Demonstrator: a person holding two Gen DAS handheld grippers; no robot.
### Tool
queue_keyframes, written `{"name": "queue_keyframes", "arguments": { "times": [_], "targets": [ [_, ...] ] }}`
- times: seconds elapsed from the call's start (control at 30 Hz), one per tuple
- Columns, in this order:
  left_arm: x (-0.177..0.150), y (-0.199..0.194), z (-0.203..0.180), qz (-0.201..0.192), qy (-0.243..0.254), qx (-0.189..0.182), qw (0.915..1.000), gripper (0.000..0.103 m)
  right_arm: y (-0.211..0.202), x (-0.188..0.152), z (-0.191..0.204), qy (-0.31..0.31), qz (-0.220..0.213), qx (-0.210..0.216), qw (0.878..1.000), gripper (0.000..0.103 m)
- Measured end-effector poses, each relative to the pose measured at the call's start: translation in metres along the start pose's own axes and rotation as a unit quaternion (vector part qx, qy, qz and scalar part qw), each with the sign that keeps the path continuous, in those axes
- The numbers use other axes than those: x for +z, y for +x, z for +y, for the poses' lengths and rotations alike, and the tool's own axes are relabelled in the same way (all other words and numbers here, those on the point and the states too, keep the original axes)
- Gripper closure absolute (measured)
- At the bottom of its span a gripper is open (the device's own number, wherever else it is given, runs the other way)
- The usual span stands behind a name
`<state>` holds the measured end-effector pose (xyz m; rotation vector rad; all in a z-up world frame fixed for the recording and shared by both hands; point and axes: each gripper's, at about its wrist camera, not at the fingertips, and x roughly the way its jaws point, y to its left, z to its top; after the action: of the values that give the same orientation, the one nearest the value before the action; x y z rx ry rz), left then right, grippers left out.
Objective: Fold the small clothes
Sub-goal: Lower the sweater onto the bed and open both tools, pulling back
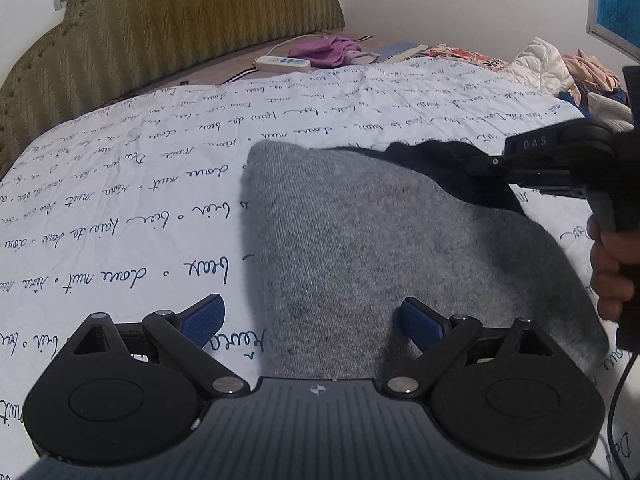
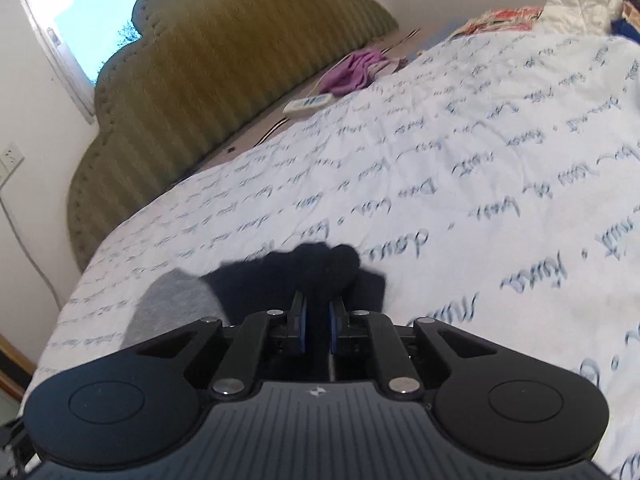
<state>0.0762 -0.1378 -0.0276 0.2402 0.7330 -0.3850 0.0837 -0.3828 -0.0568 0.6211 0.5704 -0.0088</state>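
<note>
Left gripper: jaws spread wide, holding nothing, hovering over the near end of the sock. Sock: grey with a dark toe or cuff end, lying on the white quilt printed with script. Right gripper: clenched on the sock's dark end, a hand on its grip. Beyond: white remote and purple cloth near the green headboard; heap of clothes far right.

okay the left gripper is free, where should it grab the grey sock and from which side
Probably the grey sock's near end, approached from directly above with the open left gripper: the flat fabric already lies between its fingers, while the right gripper pinches the dark toe.
</note>
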Motion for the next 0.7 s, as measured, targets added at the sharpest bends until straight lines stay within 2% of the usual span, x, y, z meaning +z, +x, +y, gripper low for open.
{"name": "queue_keyframes", "arguments": {
  "times": [0.1, 0.17, 0.23, 0.27, 0.33, 0.47, 0.53, 0.6, 0.7],
  "targets": [
    [-0.003, -0.001, 0.002, 0.0, -0.001, -0.001, 1.0, 0.007, 0.006, 0.001, 0.001, -0.015, 0.018, 0.0, 1.0, 0.09],
    [-0.004, -0.002, 0.004, 0.002, -0.004, -0.002, 1.0, 0.007, -0.003, -0.003, 0.007, -0.031, 0.012, -0.013, 0.999, 0.076],
    [-0.007, -0.004, 0.006, 0.003, -0.006, -0.003, 1.0, 0.007, -0.02, -0.009, 0.009, -0.034, -0.004, -0.011, 0.999, 0.049],
    [-0.009, -0.004, 0.006, 0.004, -0.006, -0.005, 1.0, 0.006, -0.029, -0.013, 0.008, -0.032, -0.012, -0.003, 0.999, 0.046],
    [-0.013, -0.005, 0.007, 0.007, -0.004, -0.006, 0.9999, 0.006, -0.043, -0.021, 0.005, -0.029, -0.011, 0.005, 1.0, 0.046],
    [-0.025, -0.01, 0.013, 0.008, -0.002, -0.029, 0.9995, 0.005, -0.055, -0.036, -0.005, -0.016, 0.026, -0.002, 1.0, 0.046],
    [-0.033, -0.013, 0.019, 0.01, -0.002, -0.056, 0.9984, 0.002, -0.062, -0.044, -0.015, 0.008, 0.041, 0.024, 0.999, 0.042],
    [-0.043, -0.015, 0.029, 0.012, -0.007, -0.089, 0.996, 0.002, -0.069, -0.052, -0.026, 0.042, 0.062, 0.065, 0.995, 0.029],
    [-0.056, -0.013, 0.046, 0.017, -0.039, -0.131, 0.9904, 0.002, -0.076, -0.068, -0.036, 0.069, 0.092, 0.114, 0.987, 0.028]
  ]
}}
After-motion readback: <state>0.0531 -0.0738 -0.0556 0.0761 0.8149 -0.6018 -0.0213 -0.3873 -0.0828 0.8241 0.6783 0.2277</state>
